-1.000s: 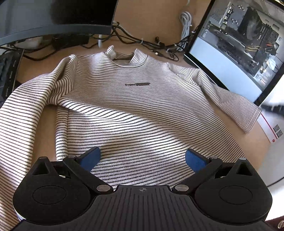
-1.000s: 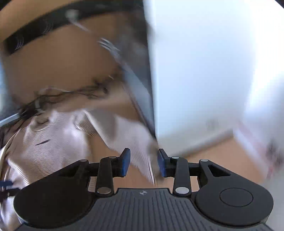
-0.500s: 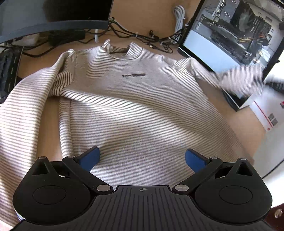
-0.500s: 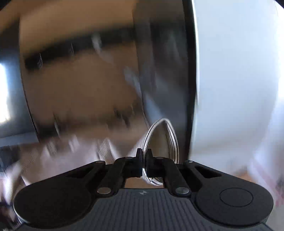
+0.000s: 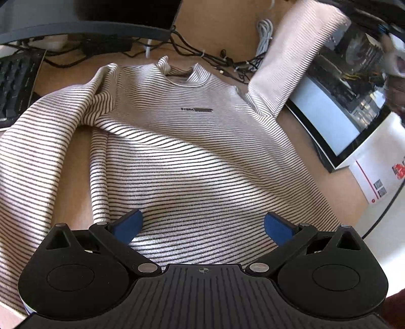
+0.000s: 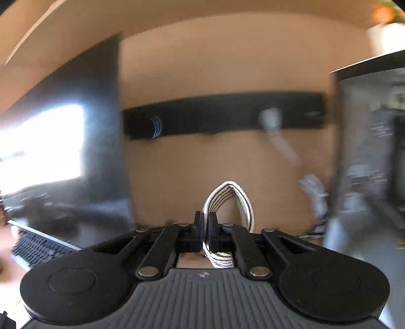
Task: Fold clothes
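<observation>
Right gripper (image 6: pixel 205 229) jaws clamped on striped shirt (image 5: pixel 192 157) sleeve (image 5: pixel 296 50), raised. Left gripper (image 5: pixel 202 225) jaws wide, over the hem. Shirt flat on desk (image 5: pixel 76 162); cables (image 5: pixel 222 58), monitor (image 5: pixel 83 17), keyboard (image 5: pixel 15 83), PC case (image 5: pixel 349 91) crowd it.

left gripper (image 5: pixel 202 224) jaws spread wide, right gripper (image 6: pixel 205 221) jaws pinched together

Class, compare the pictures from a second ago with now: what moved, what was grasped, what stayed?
The right tongs closed on the sleeve of the striped shirt and lifted it off the desk. The left tongs stayed open above the hem; the shirt's body stayed flat.
</observation>
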`<state>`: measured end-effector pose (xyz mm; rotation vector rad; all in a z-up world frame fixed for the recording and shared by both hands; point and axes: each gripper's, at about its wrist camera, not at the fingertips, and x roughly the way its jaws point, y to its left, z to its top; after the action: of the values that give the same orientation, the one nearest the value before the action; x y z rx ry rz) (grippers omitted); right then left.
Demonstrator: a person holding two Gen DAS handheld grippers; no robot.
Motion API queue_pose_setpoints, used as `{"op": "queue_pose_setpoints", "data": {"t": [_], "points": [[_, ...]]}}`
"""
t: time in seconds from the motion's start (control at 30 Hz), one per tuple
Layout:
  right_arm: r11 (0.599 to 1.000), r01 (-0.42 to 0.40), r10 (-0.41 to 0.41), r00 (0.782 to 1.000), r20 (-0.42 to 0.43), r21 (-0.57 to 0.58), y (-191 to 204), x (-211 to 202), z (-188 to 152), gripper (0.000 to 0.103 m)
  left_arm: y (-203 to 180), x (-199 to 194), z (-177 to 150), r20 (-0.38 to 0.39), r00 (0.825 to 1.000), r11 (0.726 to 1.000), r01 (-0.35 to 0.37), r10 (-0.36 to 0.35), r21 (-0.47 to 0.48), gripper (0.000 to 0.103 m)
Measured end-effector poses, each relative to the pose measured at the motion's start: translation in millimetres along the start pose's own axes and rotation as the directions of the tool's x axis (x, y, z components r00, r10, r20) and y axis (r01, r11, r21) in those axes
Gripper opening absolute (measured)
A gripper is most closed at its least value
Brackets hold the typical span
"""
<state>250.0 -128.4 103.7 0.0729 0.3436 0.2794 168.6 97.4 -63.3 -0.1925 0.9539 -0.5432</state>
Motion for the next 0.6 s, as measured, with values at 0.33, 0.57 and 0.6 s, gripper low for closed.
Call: {"op": "queue_pose_setpoints", "data": {"t": [0.33,0.57,0.6], "points": [[0.996,-0.084,0.084,0.996,0.001,0.021,11.9,24.8,-5.6,0.057,11.8,-2.7,8.0,-0.009,0.999,0.996,0.041,-0.042,-0.079,0.103],[0.995,0.009,0.011,0.979,-0.202,0.099,-37.8,43.9,-75.7,0.063,10.1,-4.1,33.9,0.065,0.998,0.994,0.029,-0.022,-0.102,0.103],[0.994,0.015,0.012,0.972,-0.236,0.110,-42.6,46.8,-88.9,0.064,10.5,-6.1,41.3,0.090,0.996,0.994,0.021,-0.012,-0.109,0.103]]}}
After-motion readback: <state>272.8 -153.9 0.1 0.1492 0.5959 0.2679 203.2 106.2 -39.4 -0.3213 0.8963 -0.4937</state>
